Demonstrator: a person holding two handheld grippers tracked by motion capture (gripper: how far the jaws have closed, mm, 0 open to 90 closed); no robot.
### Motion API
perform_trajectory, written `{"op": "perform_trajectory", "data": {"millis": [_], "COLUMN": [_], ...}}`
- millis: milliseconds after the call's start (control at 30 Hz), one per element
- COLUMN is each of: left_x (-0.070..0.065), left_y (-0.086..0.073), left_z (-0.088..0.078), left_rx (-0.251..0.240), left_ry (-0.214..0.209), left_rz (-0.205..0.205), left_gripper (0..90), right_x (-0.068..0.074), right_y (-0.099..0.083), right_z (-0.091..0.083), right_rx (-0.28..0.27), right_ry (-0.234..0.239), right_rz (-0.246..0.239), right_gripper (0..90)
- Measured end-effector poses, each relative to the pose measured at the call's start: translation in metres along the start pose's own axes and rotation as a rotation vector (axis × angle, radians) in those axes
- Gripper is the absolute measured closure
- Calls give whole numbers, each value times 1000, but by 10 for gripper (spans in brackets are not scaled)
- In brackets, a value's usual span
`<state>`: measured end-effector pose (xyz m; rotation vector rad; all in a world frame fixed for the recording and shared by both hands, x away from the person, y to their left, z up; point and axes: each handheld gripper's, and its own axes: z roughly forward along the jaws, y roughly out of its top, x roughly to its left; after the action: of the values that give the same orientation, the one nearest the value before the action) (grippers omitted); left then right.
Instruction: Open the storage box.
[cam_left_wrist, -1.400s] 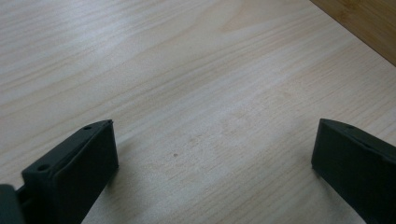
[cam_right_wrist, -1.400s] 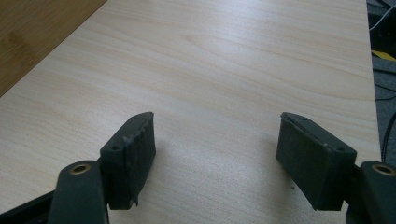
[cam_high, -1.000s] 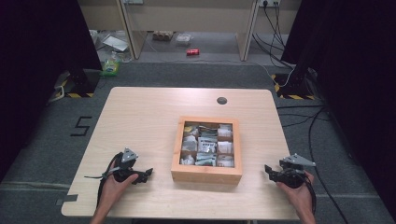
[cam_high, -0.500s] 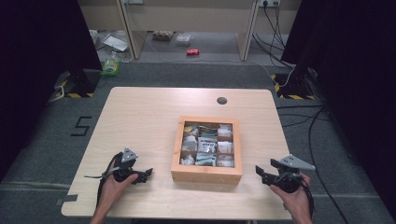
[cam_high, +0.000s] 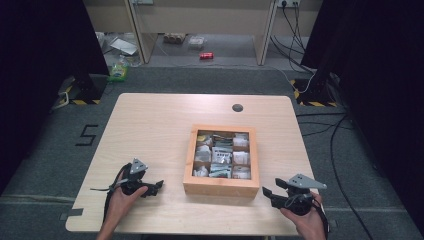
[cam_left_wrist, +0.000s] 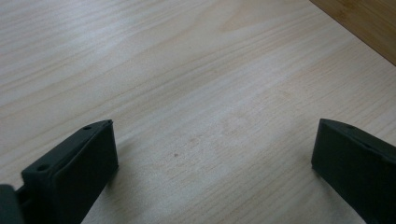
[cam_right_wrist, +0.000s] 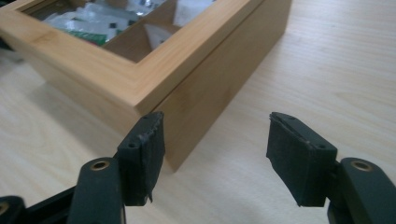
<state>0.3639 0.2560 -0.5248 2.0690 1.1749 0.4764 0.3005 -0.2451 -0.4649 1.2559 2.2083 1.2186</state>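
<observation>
Bring the right gripper (cam_high: 268, 194), jaws apart and just narrowing on nothing, squarely onto the wooden compartment box (cam_high: 221, 185) corner while the open left gripper (cam_high: 156, 186) waits left of the box

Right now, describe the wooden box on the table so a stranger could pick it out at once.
Start at the pale wooden table and look right of its middle, toward the near edge. There sits the wooden box, square, its inside split into small compartments stuffed with white and silvery packets. The small dark round spot near the far edge is flat; the box is the table's raised, honey-coloured thing, between the two hand-held grippers.
</observation>
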Motion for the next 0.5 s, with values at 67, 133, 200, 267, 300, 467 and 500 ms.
{"op": "perform_trajectory", "data": {"millis": [67,133,200,267,300,467,500], "left_x": [0,0,0,0,0,0,0], "left_y": [0,0,0,0,0,0,0], "left_z": [0,0,0,0,0,0,0], "left_rx": [0,0,0,0,0,0,0], "left_ry": [0,0,0,0,0,0,0], "left_rz": [0,0,0,0,0,0,0], "left_gripper": [0,0,0,0,0,0,0], "right_x": [3,6,10,14,16,23,23], "right_y": [0,2,3,3,3,2,2], "right_z": [-2,-2,-1,2,3,9,9], "right_rx": [-6,-18,-21,-13,-9,4,4], "right_ry": [11,29,41,52,53,57,57], "right_rz": [-6,-10,-21,-32,-36,-66,-66], "right_gripper": [392,397,402,406,408,432,432]}}
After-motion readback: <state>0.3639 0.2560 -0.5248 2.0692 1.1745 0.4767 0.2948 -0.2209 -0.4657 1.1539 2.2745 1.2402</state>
